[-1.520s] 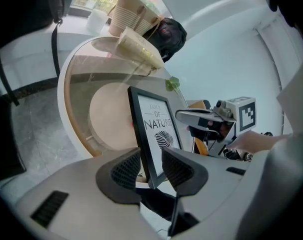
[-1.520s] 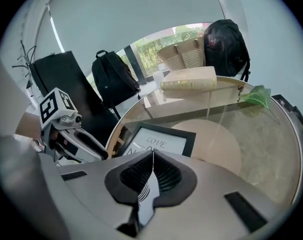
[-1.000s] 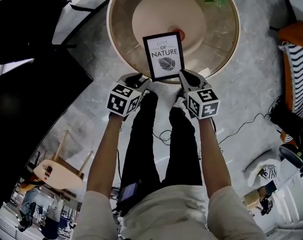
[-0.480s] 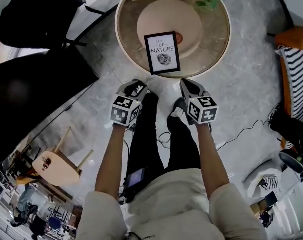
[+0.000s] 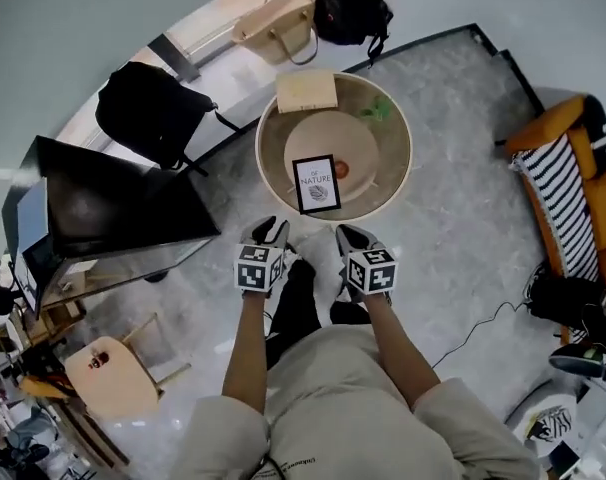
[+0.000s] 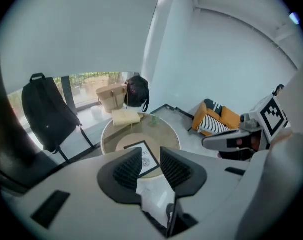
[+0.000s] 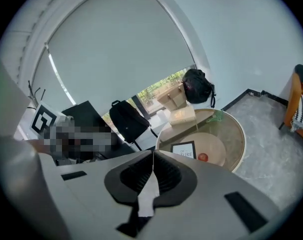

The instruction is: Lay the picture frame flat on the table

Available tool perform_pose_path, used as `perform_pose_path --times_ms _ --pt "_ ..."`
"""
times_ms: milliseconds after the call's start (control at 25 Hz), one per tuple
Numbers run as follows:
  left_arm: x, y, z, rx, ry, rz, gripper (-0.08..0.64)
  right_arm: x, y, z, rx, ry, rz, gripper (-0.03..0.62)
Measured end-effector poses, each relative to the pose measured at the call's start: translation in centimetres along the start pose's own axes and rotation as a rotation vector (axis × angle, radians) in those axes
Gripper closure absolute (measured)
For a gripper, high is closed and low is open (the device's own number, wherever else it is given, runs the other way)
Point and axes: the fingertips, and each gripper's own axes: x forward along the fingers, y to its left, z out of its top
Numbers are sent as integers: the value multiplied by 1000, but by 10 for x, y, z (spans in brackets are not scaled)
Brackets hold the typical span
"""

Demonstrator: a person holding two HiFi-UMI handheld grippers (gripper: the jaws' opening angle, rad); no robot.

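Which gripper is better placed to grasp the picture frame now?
Left, probably. The left gripper has empty jaws, apart though just closing a little, aimed at the picture frame; the right gripper is shut. Both are short of the table.

Brightness: bright, even daylight.
Source: window [image 6: 89,83] behind the round table [image 5: 387,164], washed pale.
Shadows: soft, weak on the floor [image 5: 453,230] beside the table.
Edges: strong fisheye curving; black corners in both gripper views.
Focus: foreground nearest the lens slightly soft.
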Motion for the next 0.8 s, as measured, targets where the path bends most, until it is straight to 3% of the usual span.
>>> perform_pose_path --times_ms 200,320,440,800 --pt "-50 -61 23 60 -117 18 437 -50 32 3 -131 -15 53 557" --pt "-65 -72 16 37 -180 48 437 -71 31 12 -157 -59 50 557" --pt "-73 -80 -8 -9 -181 62 437 -91 30 13 -165 -95 46 557" --pt "-82 -111 -33 48 -183 66 437 -115 26 -16 -175 -117 57 557"
